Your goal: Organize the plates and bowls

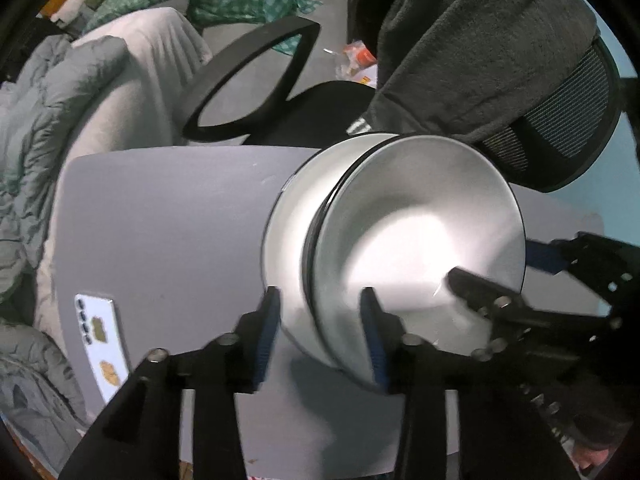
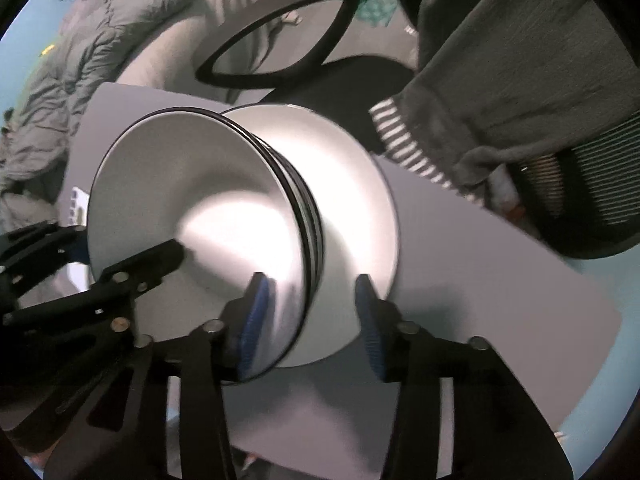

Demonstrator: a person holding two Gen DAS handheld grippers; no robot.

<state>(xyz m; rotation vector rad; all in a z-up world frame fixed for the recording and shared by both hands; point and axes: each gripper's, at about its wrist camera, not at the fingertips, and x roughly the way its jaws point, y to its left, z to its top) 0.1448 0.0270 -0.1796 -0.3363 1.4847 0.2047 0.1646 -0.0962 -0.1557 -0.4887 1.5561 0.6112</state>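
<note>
Plates lie stacked on the grey counter, a smaller one with a dark rim nested on a wider white one, near the edge by the chair. In the right wrist view the same stack shows several dark rims one over another, so it probably holds more than two pieces; how many I cannot tell.

They look glazed and stiff: smooth, likely slippery between flat pads, fairly heavy as a pile, and apt to chip or break if dropped or knocked rim to rim. The rim is the only sensible hold, taken on opposite sides so the load stays level, or one plate lifted at a time.

The left hand-held gripper points down with its jaws apart, straddling the near rim of the stack; its blue pads stand clear of the plate, so it grips nothing. The right hand-held gripper is likewise released, one pad just beside or brushing the upper plate's edge and the other out over the lower plate; motion blur leaves that contact unsettled. Each appears in the other's view at the far side of the stack.

Hidden or unclear: no bowls are visible, the plates' undersides and the counter beneath them are covered, and fisheye bending distorts their shape. A phone lies on the counter's far corner. A grey garment covers the chair back.
</note>
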